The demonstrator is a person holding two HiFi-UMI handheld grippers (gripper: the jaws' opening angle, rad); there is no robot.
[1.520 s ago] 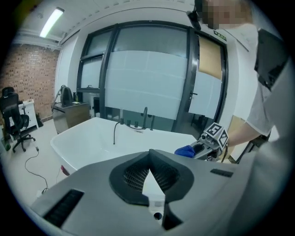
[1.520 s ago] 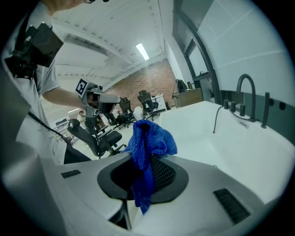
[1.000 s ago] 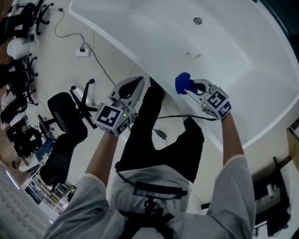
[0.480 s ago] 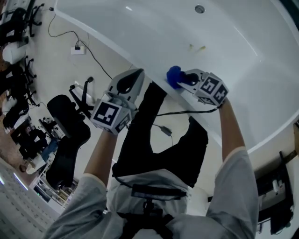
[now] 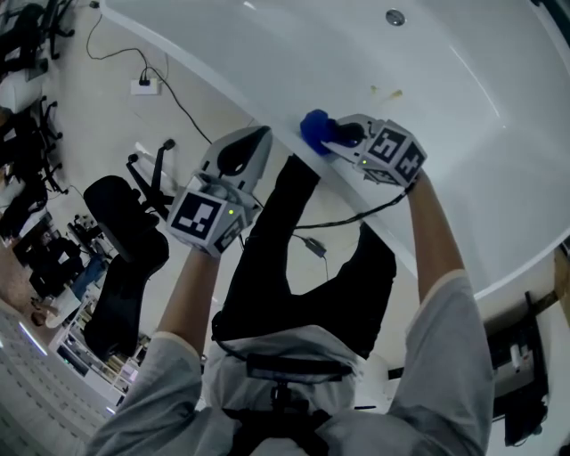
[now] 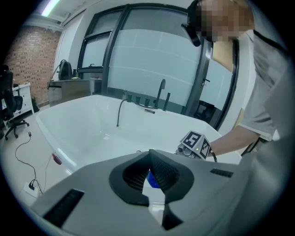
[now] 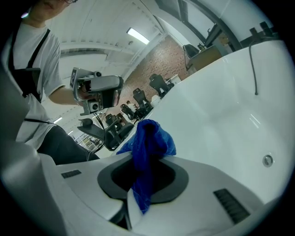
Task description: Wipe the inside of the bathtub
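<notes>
right gripper [image 5: 333, 136] with jaws clamped on a bunched blue cloth [image 5: 314, 130], cloth at the near rim of the white bathtub [image 5: 294, 53], left gripper [image 5: 257, 136] just outside the tub, jaws together with nothing between them

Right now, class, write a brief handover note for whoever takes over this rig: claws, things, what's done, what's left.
Right claw: shut on the blue cloth, at the near rim of the bathtub.
Left claw: shut, empty, held outside the tub above the floor.
Done: cloth is in hand; how much has been wiped cannot be told.
Left: wipe the inside, including the yellowish specks near the drain.
</notes>
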